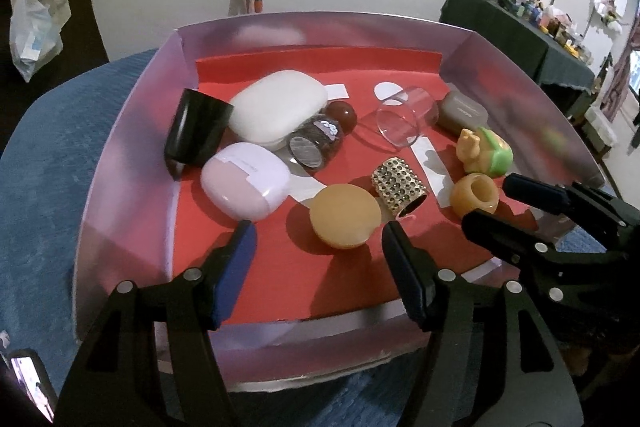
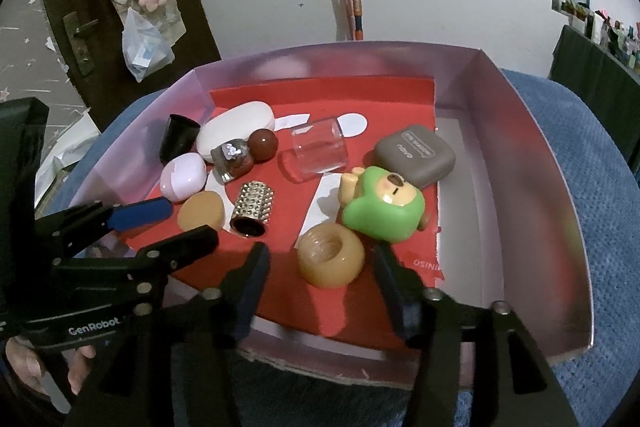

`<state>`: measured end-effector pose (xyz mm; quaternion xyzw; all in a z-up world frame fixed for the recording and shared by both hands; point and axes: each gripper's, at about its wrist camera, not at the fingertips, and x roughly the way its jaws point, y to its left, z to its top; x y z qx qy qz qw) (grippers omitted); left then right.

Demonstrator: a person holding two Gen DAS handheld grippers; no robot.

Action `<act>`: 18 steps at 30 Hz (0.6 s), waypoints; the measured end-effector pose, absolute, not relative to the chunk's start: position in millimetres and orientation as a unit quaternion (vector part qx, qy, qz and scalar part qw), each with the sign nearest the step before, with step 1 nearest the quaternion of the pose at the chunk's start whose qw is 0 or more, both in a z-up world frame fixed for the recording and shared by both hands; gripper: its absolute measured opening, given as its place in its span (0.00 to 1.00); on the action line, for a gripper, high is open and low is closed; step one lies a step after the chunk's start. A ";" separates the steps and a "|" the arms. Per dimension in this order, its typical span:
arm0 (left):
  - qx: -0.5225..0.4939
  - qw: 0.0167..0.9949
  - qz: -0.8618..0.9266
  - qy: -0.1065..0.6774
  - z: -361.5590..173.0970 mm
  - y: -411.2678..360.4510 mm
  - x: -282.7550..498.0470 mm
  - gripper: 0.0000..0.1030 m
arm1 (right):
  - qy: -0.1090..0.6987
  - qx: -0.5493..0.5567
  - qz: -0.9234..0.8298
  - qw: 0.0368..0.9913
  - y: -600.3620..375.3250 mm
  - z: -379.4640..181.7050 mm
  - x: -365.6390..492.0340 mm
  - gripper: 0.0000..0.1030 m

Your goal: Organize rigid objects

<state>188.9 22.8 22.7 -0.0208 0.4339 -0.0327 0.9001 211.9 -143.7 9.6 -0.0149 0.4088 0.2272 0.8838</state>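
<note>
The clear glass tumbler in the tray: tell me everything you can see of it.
The clear glass tumbler is a short, straight-walled cylinder of colourless glass, apparently empty and with no damage visible. It lies on its side on the red liner of the pale-walled tray, near the middle, its open mouth towards the left wrist camera. White paper shapes show through and beside it. The brown ball, the grey case and the green toy figure lie nearby; none clearly touches it. Neither gripper is at it.
</note>
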 end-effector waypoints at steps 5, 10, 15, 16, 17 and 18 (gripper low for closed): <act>-0.015 0.903 -0.024 0.428 25.5 23.1 183.2 0.62 | 0.401 -0.017 0.228 0.887 -142.3 12.8 206.3 0.64; -0.010 0.907 -0.022 0.421 29.1 21.5 176.5 0.64 | 0.392 -0.013 0.228 0.891 -144.8 16.6 199.4 0.66; -0.007 0.912 -0.022 0.409 35.4 18.8 168.4 0.69 | 0.381 -0.010 0.231 0.895 -147.2 23.3 189.4 0.70; -0.007 0.913 -0.023 0.407 37.0 18.7 166.4 0.71 | 0.379 -0.009 0.231 0.896 -147.5 24.1 188.1 0.73; -0.008 0.914 -0.023 0.405 37.9 18.8 164.8 0.72 | 0.376 -0.008 0.232 0.897 -147.9 26.0 185.7 0.77; -0.008 0.915 -0.022 0.403 39.3 19.2 162.9 0.73 | 0.374 -0.008 0.232 0.898 -148.8 26.7 184.2 0.78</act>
